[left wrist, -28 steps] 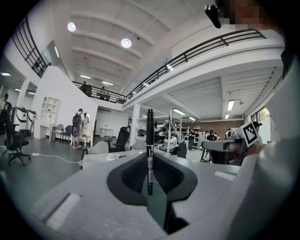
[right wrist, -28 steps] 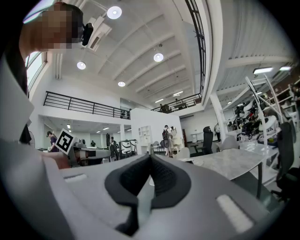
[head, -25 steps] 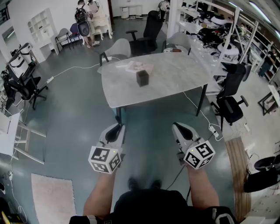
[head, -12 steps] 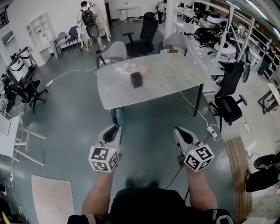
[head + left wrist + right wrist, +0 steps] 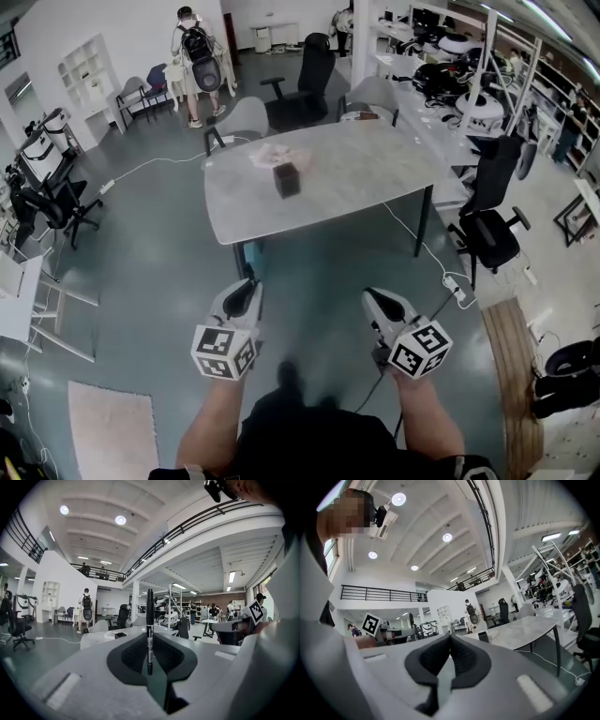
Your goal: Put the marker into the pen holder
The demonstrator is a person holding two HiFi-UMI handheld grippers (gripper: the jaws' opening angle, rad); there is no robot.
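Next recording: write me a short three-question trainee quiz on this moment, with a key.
1. True or false: the pen holder stands on the table, and the marker is not yet in it.
2. Which hand-held gripper holds the marker?
3. The jaws of the right hand-held gripper are: A closed with nothing between them; B closed on a marker; C wide open.
Key: 1 true; 2 the left hand-held gripper, with the marker upright between its jaws; 3 A.
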